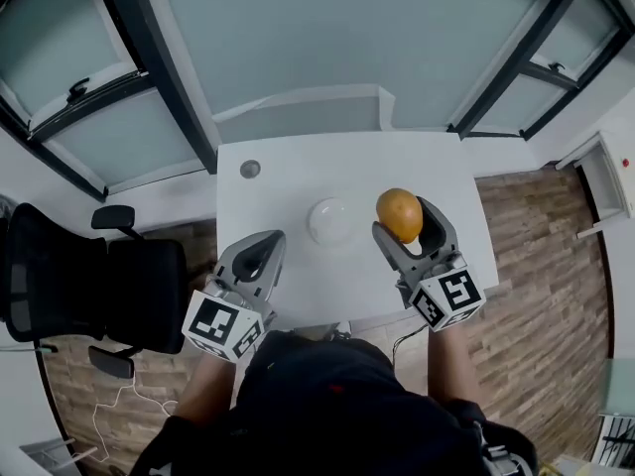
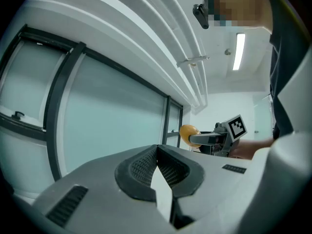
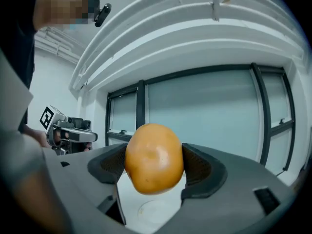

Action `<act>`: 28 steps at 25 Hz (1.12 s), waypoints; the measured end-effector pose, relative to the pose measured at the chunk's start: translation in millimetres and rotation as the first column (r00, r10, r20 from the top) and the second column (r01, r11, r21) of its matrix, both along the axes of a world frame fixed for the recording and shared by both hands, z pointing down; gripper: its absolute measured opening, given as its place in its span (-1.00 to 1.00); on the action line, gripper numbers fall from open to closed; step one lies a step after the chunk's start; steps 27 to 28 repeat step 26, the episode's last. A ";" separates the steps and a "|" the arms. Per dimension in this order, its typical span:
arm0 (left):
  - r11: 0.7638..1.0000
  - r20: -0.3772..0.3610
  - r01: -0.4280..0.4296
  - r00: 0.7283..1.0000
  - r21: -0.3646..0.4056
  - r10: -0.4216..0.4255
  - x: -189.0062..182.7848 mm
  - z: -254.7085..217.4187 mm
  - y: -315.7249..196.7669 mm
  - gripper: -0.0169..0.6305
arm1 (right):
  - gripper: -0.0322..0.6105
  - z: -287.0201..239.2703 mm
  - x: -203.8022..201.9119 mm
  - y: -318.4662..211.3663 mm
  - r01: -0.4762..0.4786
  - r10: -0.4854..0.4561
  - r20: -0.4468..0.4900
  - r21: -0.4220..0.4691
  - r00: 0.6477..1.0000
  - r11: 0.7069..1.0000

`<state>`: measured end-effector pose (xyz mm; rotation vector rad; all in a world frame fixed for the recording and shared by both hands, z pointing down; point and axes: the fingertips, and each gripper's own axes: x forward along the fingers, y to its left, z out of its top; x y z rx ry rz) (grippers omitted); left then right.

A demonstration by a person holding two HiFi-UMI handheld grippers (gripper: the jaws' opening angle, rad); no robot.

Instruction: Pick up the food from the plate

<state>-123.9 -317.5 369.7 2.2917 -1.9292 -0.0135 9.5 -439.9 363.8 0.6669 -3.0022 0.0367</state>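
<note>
A round orange-yellow piece of food (image 1: pixel 398 212) is clamped between the jaws of my right gripper (image 1: pixel 405 220), held up above the white table (image 1: pixel 298 181). In the right gripper view the food (image 3: pixel 154 157) fills the gap between the dark pads (image 3: pixel 201 167). The white plate (image 1: pixel 331 220) lies on the table just left of that gripper, with nothing on it; it shows faintly below the food (image 3: pixel 152 212). My left gripper (image 1: pixel 266 244) hovers at the table's near left, jaws shut on nothing (image 2: pixel 157 152). It sees the right gripper (image 2: pixel 220 136) carrying the food (image 2: pixel 188 131).
A small grey round disc (image 1: pixel 250 169) sits at the table's far left corner. A black office chair (image 1: pixel 89 286) stands left of the table. Glass partitions with dark frames (image 1: pixel 159 77) run behind it. Wooden floor (image 1: pixel 541 266) and a white cabinet (image 1: pixel 607 177) lie to the right.
</note>
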 end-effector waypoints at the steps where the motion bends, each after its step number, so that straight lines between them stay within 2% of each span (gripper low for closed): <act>1: 1.000 0.005 -0.013 1.000 0.014 0.013 3.9 -5.5 -3.0 -0.89 | 0.24 -11.3 7.4 2.9 -0.023 0.023 0.009 0.034 1.000 0.999; 5: 0.997 0.027 -0.066 0.998 0.051 0.064 24.5 -25.0 -15.7 -0.89 | 0.24 -45.1 35.6 11.1 -0.117 0.114 0.031 0.129 0.993 0.985; 11: 0.990 0.054 -0.125 0.991 0.063 0.122 52.5 -34.3 -24.2 -0.89 | 0.24 -52.2 62.3 21.0 -0.164 0.166 -0.003 0.137 0.986 0.977; 17: 0.989 0.066 -0.135 0.989 0.062 0.131 61.1 -35.3 -27.4 -0.89 | 0.24 -56.8 71.5 18.9 -0.170 0.165 0.042 0.168 0.985 0.971; 28: 0.991 0.068 -0.120 0.991 0.054 0.117 58.9 -35.5 -28.4 -0.89 | 0.24 -55.6 69.1 15.3 -0.161 0.157 0.041 0.161 0.987 0.974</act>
